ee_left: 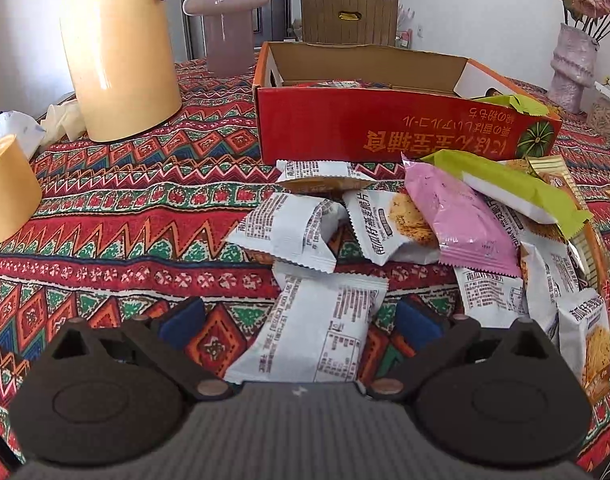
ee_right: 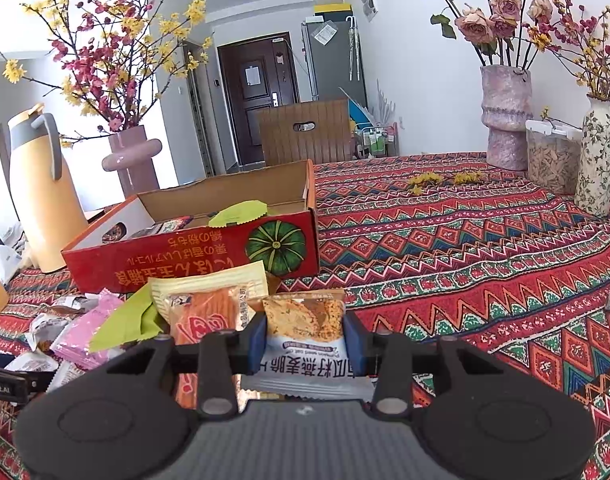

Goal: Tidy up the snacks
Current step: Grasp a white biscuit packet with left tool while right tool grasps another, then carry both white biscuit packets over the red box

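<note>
A red cardboard box [ee_left: 345, 128] with a pumpkin picture stands open on the patterned tablecloth; it also shows in the right wrist view [ee_right: 193, 252] with some packets inside. Several snack packets lie piled in front of it: white oat-crisp packets [ee_left: 289, 228], a pink one [ee_left: 461, 220], a green one [ee_left: 517, 188]. My left gripper [ee_left: 301, 320] is open, its blue pads either side of a white packet [ee_left: 317, 332] lying on the cloth. My right gripper [ee_right: 305, 340] is shut on a white and orange oat-crisp packet [ee_right: 305, 320], held just above the pile.
A tall yellow jug [ee_left: 117, 48] and a pink vase [ee_left: 229, 20] stand at the back left, a yellow cup [ee_left: 5, 188] at the left edge. Vases [ee_right: 505, 116] and a clear jar [ee_right: 553, 156] stand at the far right. A chair [ee_right: 305, 132] is behind the table.
</note>
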